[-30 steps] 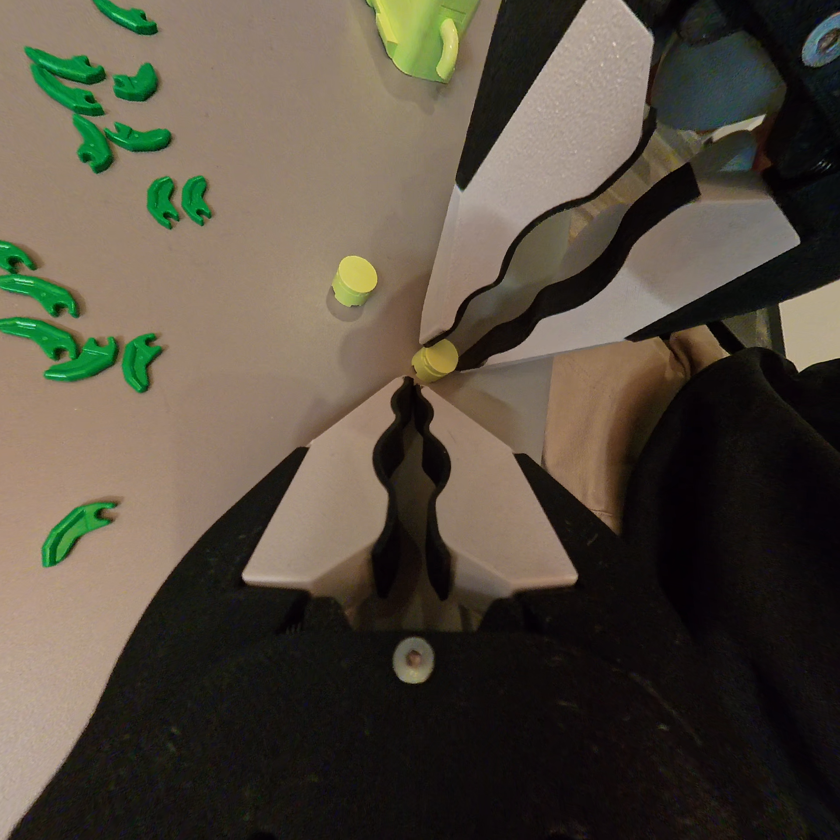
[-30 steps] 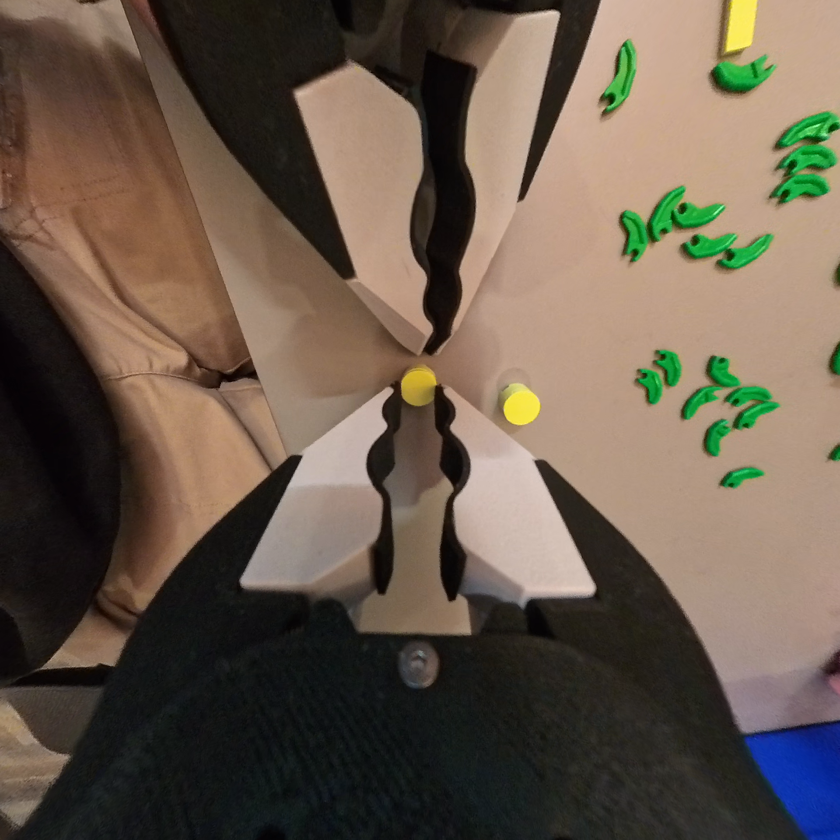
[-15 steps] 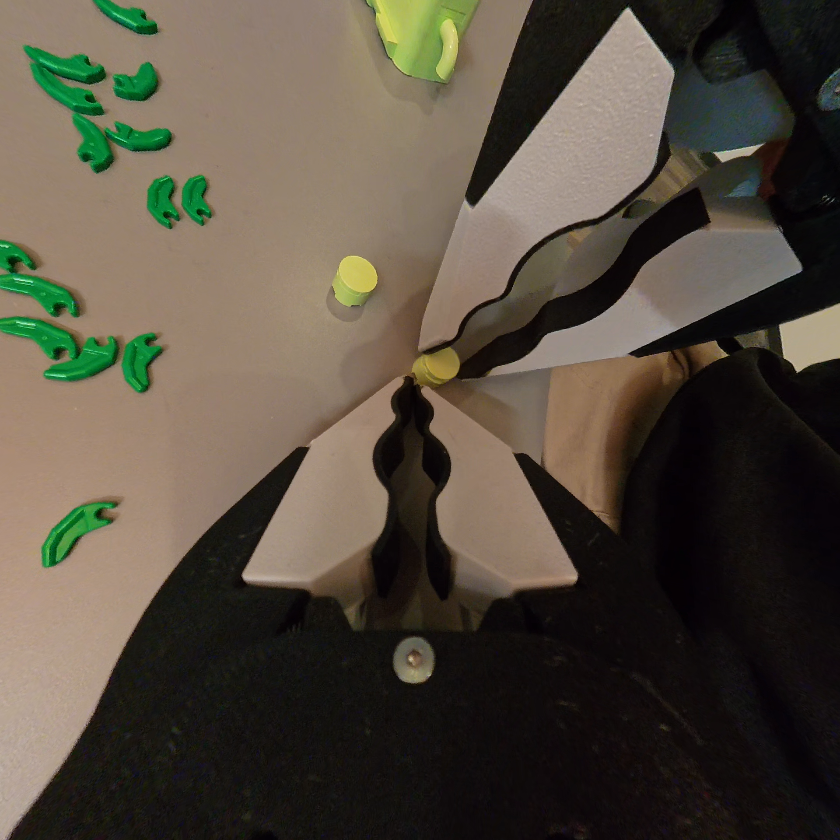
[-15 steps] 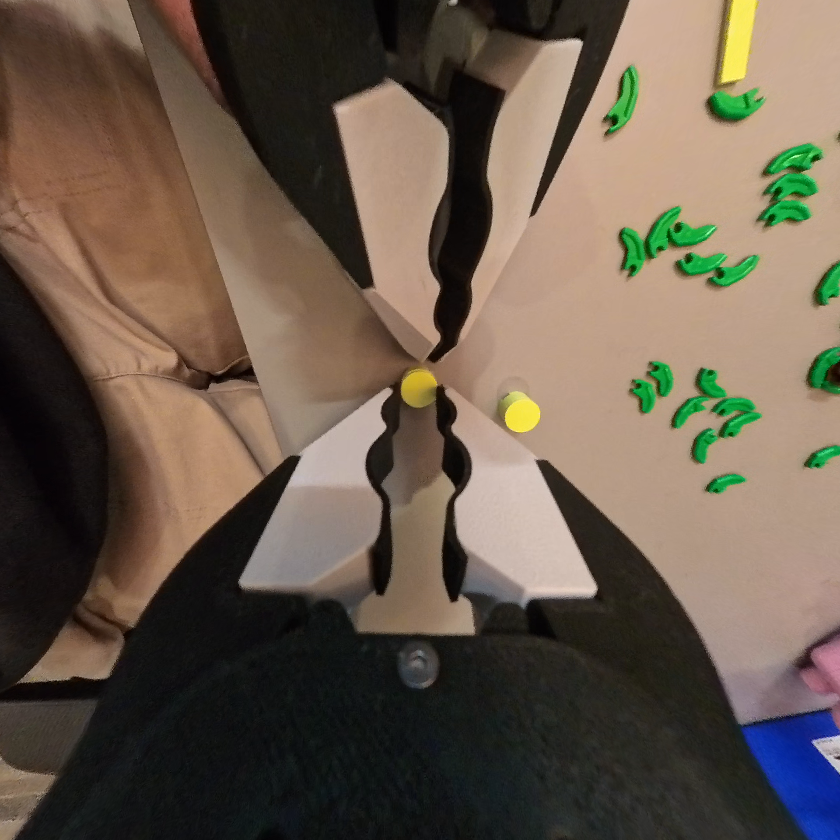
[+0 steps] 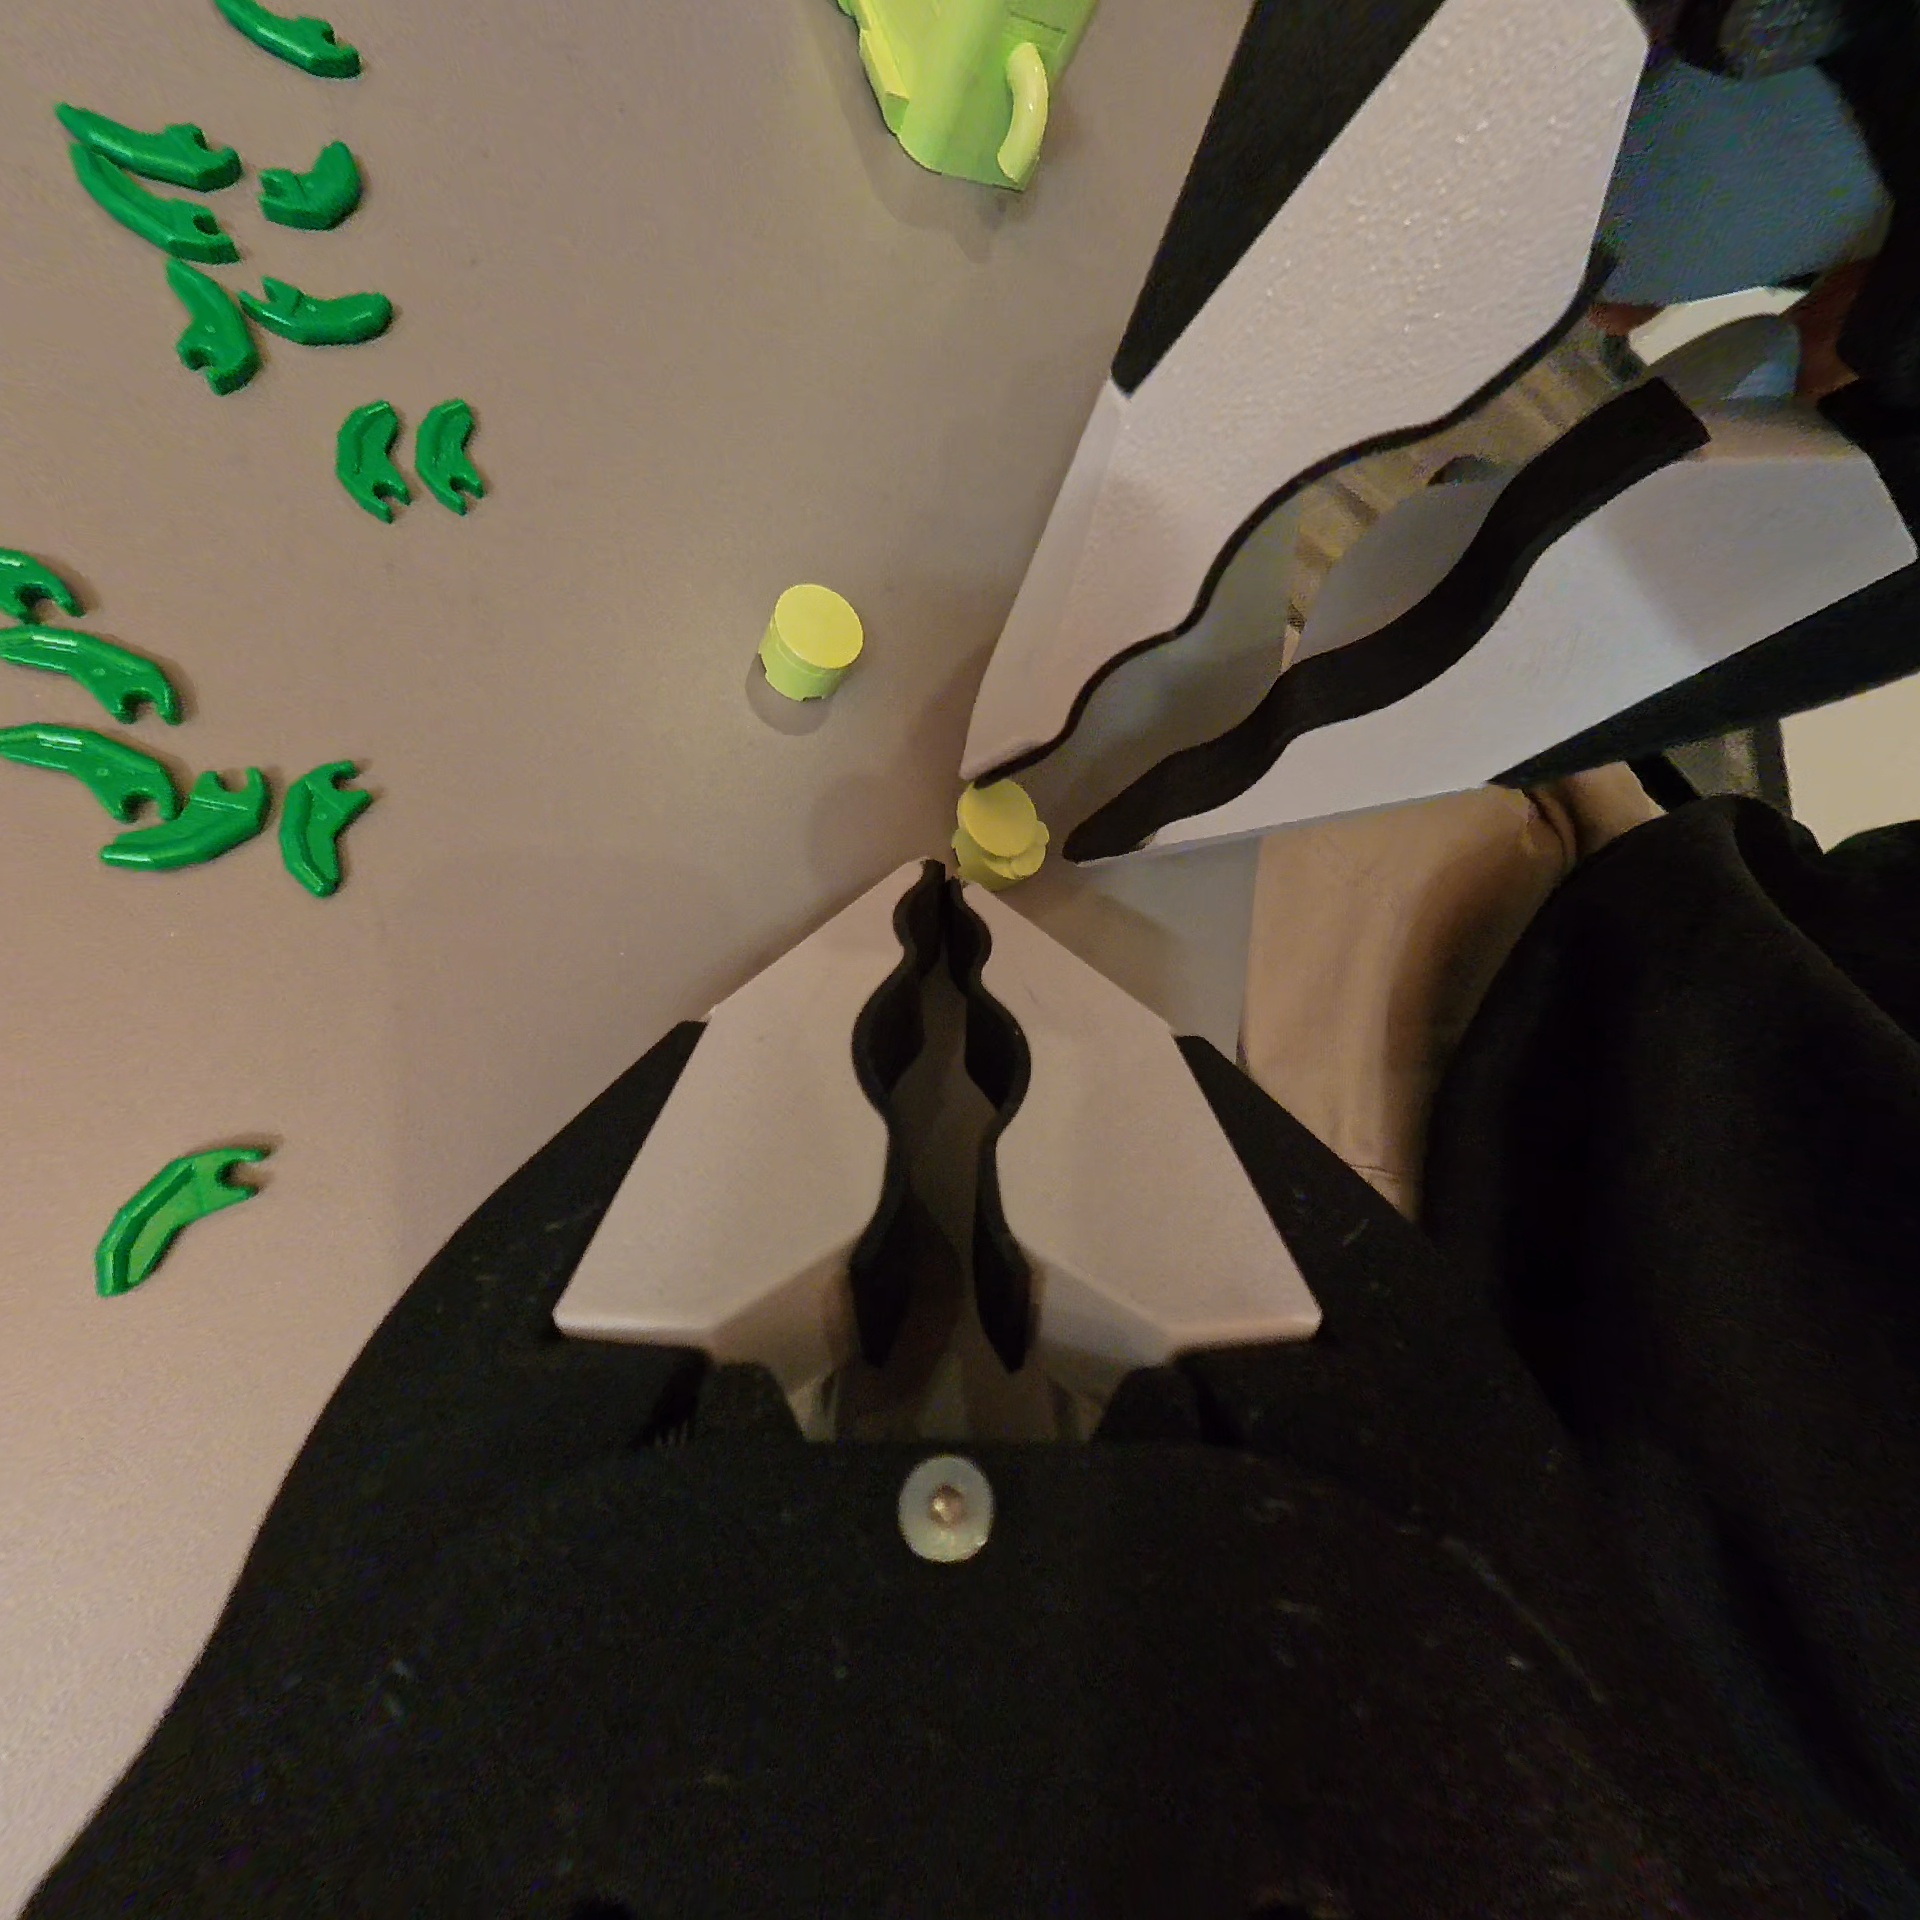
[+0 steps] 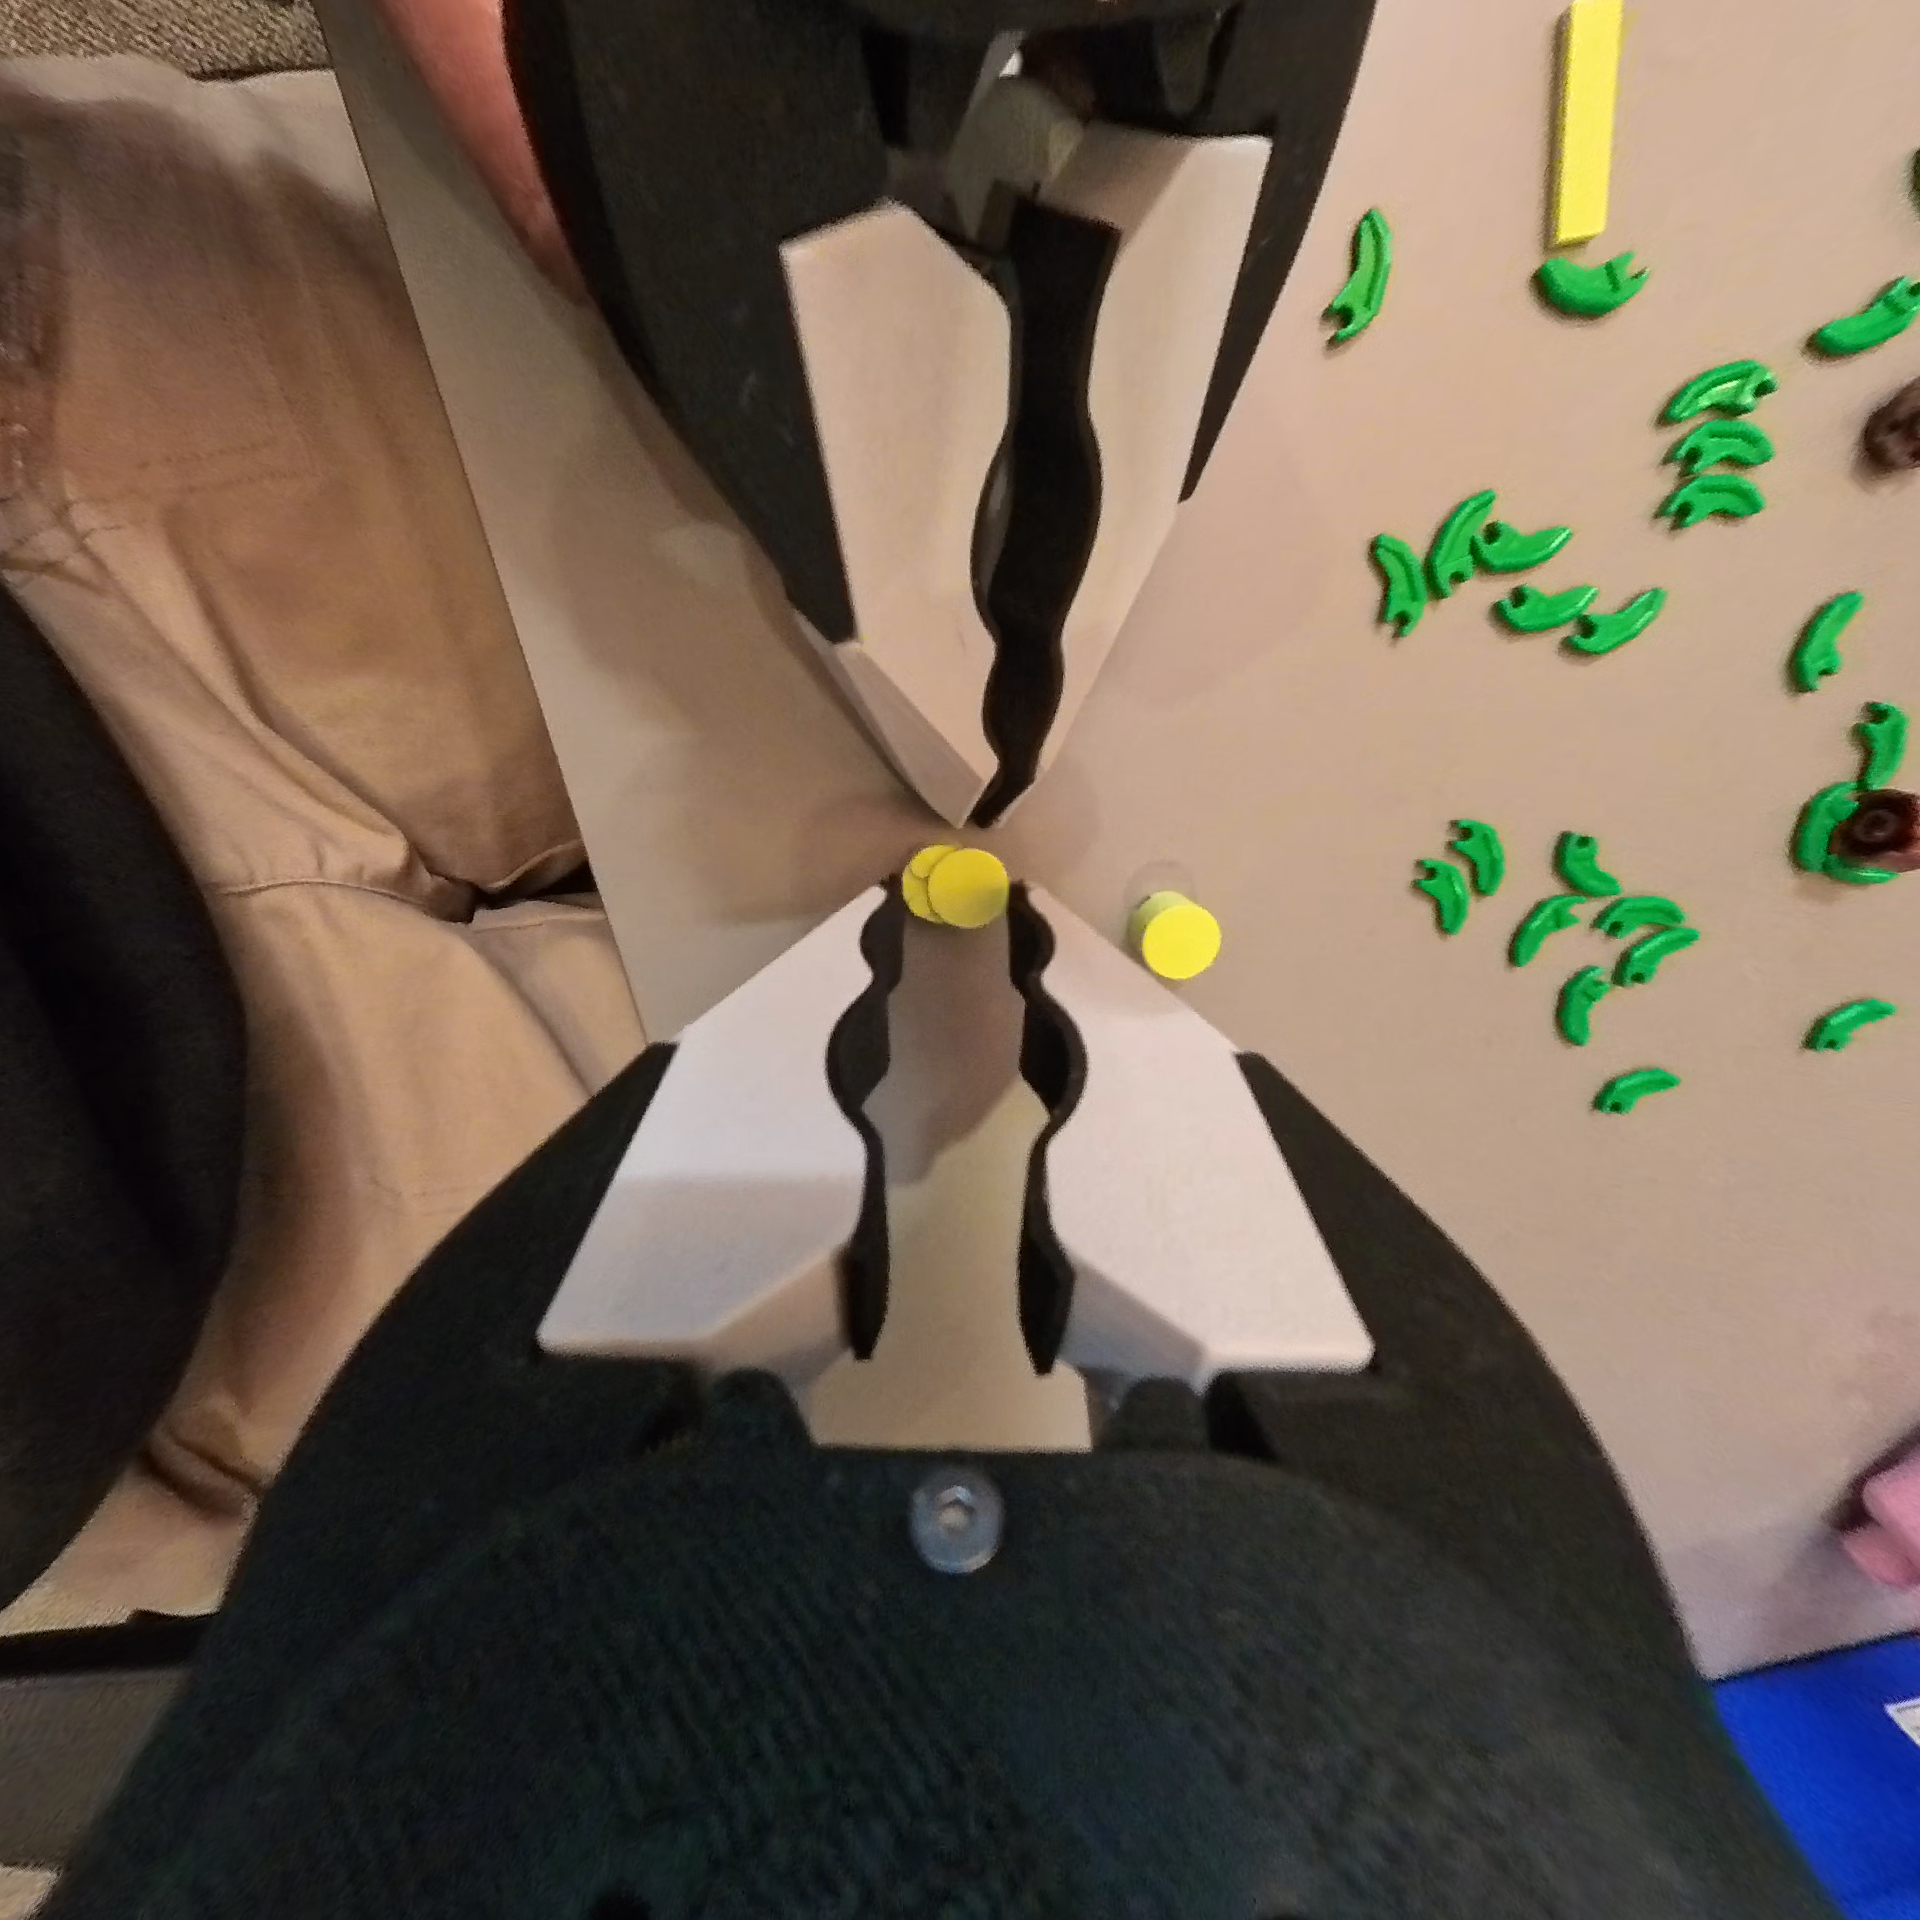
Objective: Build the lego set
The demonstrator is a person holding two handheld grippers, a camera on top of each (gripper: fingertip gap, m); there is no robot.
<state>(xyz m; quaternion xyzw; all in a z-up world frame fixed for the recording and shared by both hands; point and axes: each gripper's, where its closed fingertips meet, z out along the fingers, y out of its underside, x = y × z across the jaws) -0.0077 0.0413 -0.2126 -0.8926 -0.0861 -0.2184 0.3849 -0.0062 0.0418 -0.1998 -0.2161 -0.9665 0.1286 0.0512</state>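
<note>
Opening your right hand-held gripper [image 6: 951, 909] has left the yellow round piece [image 6: 954, 885] loose between its parted tips (left hand-held gripper [image 5: 943, 883] pinched together, empty, at 12 o'clock), so you'll likely need to regrasp.

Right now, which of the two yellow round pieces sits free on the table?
The yellow round piece standing alone on the table, left of both grippers. The other yellow piece sits at the meeting gripper tips.
</note>
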